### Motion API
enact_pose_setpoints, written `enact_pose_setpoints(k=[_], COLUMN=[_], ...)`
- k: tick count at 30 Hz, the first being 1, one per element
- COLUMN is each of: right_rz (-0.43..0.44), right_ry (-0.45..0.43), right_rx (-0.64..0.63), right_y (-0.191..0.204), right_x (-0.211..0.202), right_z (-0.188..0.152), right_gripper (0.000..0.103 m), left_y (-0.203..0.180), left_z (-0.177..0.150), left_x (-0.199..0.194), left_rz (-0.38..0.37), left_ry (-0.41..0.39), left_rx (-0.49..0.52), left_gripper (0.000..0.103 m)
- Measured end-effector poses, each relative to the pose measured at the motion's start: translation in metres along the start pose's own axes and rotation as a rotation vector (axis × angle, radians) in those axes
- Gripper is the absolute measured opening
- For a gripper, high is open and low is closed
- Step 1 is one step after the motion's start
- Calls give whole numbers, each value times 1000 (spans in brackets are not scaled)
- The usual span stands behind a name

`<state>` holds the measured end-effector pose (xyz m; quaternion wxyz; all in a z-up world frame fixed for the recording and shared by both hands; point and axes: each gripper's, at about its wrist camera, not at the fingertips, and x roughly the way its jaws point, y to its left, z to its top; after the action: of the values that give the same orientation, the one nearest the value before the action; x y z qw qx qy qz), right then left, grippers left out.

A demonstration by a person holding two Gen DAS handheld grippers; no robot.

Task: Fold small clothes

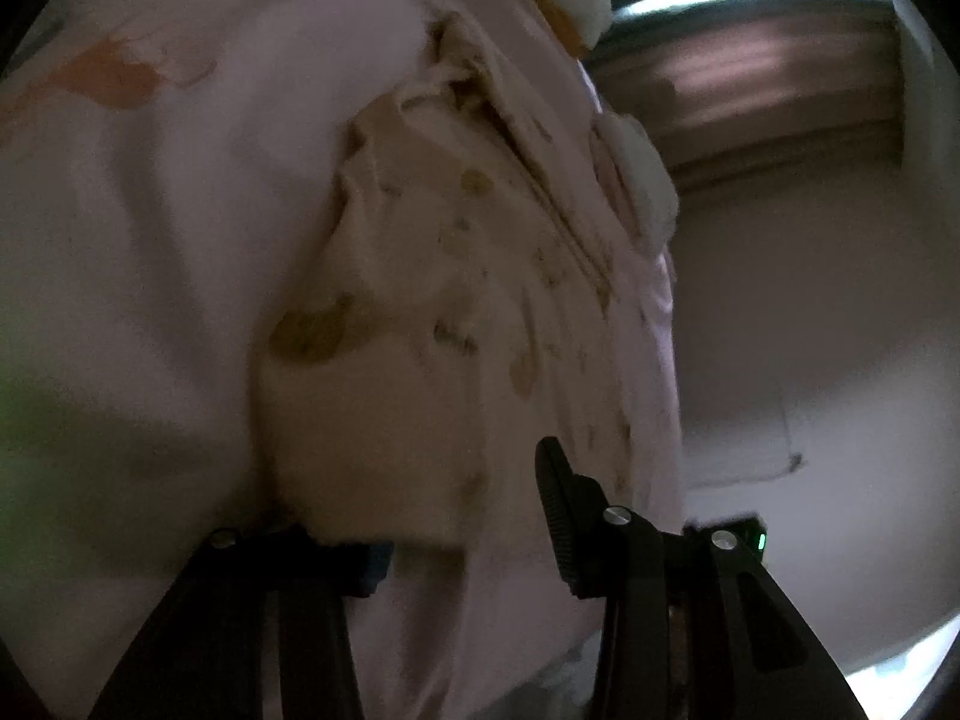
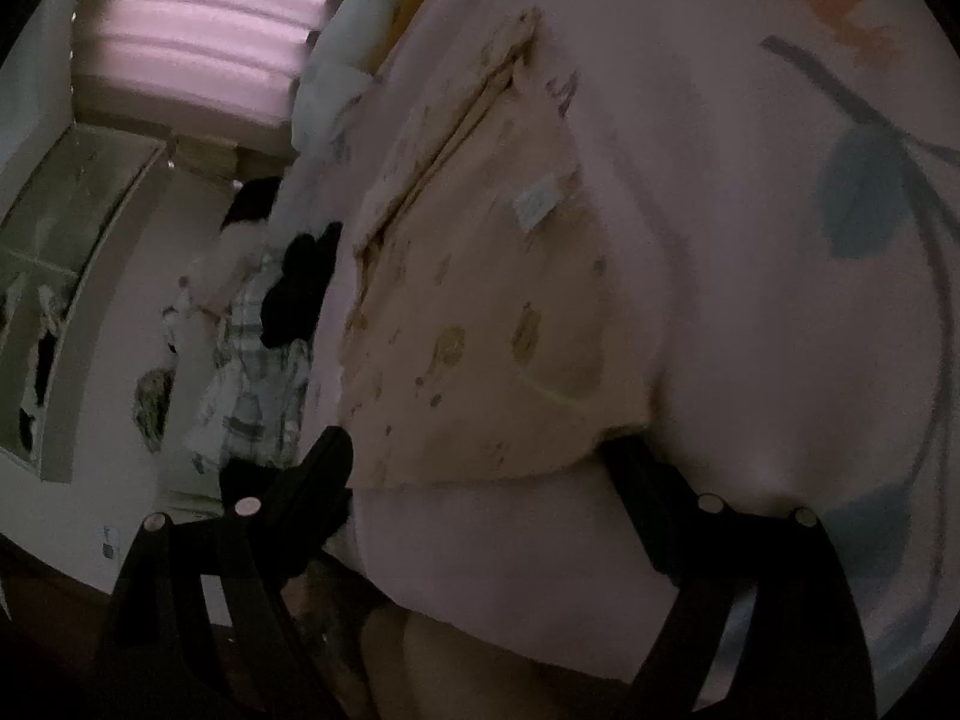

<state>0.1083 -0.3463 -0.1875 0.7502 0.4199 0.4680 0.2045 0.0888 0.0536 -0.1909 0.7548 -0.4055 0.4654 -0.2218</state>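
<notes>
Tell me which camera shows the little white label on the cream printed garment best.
The right wrist view: the label sits in plain sight on the cream garment, near its upper edge. In the left wrist view the same garment shows, but no label can be made out.

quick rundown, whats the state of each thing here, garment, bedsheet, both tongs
cream garment: lying on the sheet, folded over, label showing
pink bedsheet: spread under the garment
left tongs: open, astride the garment's near edge
right tongs: open, astride the garment's near edge

Cream garment [image 2: 480, 324] on pink sheet [image 2: 750, 240] fills both tools' paths.
</notes>
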Motion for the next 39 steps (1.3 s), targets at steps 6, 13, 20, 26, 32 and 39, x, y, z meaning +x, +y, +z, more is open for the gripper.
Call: enact_pose_setpoints(k=[6,13,20,26,32,39], right_rz=[5,-18,-153,-208,-245,-257], right_ry=[-50,-122,-165,-190,-212,-249], right_rx=[12,88,-25,-93,-147,-203], right_y=[5,-7,1,2,7,12], right_x=[11,37,48,48,51,54], right_z=[1,27,21,21,18,15], right_gripper=[87,15,0,0,0,0], left_y=[10,17,-13,-19,-16,-23], left_z=[16,15,-5,-6,-5,-14], left_x=[6,10,11,19,16,22], left_rz=[-27,101,334,411,389,431], left_ry=[-90,-135,-210,-220,-222,-260], left_rx=[-89,-82,170,239,225,279], left_gripper=[41,6,6,6,6,6])
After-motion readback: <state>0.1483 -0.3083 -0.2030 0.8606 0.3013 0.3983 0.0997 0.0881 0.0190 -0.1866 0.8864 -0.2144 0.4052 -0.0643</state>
